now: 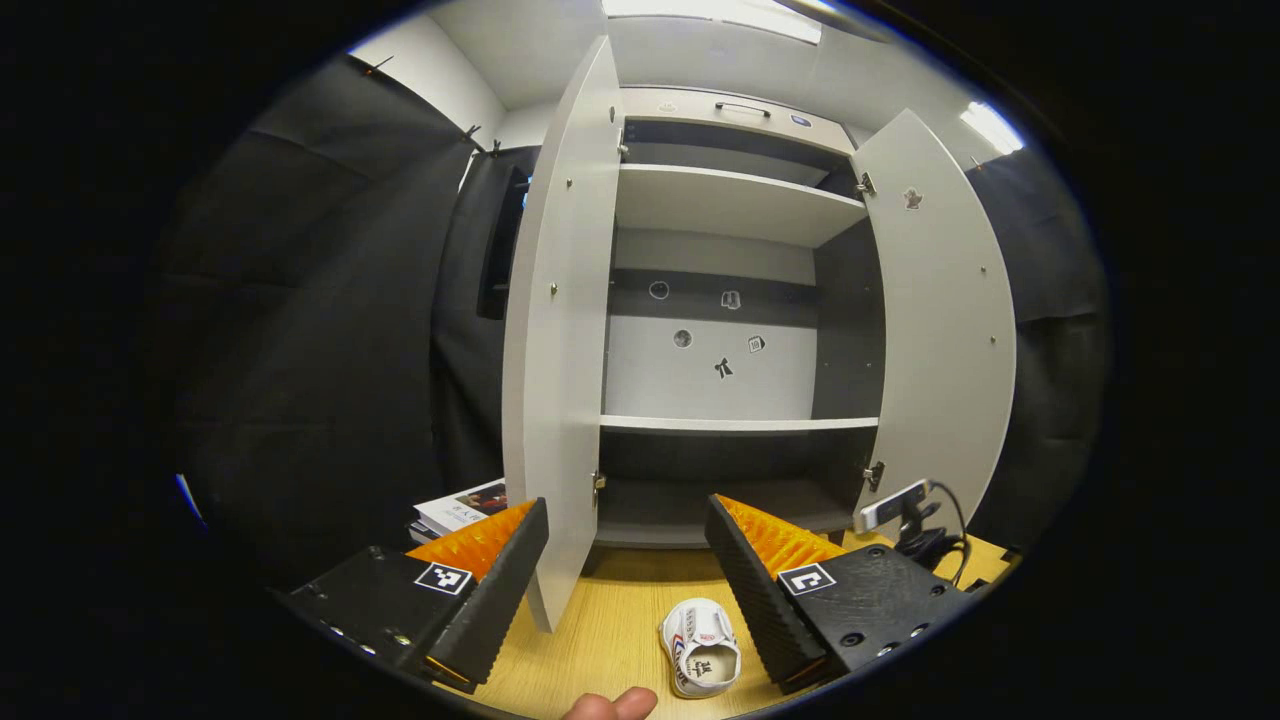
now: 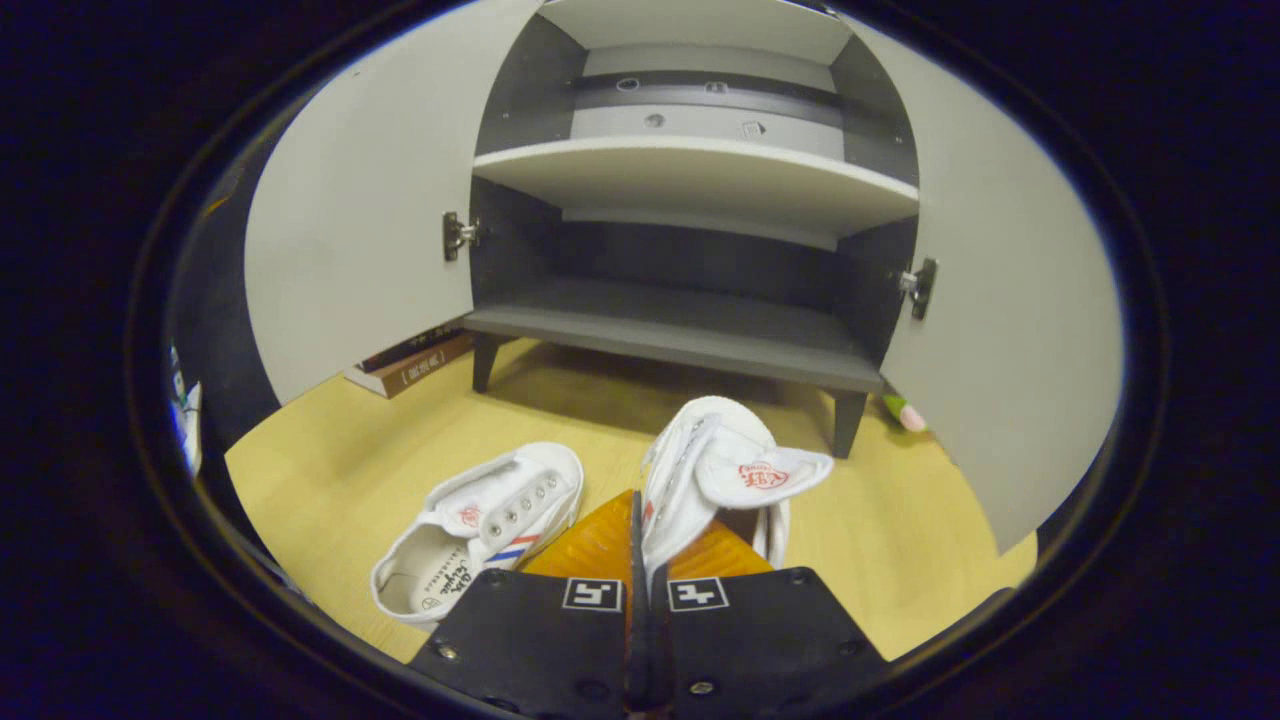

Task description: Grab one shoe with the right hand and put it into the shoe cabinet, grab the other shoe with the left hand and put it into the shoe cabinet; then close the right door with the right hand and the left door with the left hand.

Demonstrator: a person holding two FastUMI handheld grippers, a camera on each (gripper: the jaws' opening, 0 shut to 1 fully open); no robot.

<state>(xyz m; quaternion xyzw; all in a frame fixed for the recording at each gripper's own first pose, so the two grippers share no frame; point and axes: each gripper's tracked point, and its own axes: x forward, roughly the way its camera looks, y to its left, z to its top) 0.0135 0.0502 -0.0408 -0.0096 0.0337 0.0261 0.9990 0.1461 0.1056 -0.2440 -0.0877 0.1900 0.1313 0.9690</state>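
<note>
The grey shoe cabinet (image 1: 735, 425) stands with both doors swung wide. In the right gripper view my right gripper (image 2: 637, 500) is shut on the side wall of a white shoe (image 2: 715, 470), whose toe points at the bottom shelf (image 2: 680, 325). The other white shoe (image 2: 480, 530), with red and blue stripes, lies on the wooden surface just left of it. In the left gripper view my left gripper (image 1: 626, 520) is open and empty, facing the cabinet from farther back. A white shoe (image 1: 700, 648) lies low between its fingers.
The left door (image 1: 555, 330) stands edge-on right ahead of my left gripper, the right door (image 1: 945, 320) farther off. Books (image 2: 410, 365) lie beside the cabinet's left leg. A small camera on a stand (image 1: 895, 505) sits at the right. A person's fingertip (image 1: 610, 705) shows at the bottom.
</note>
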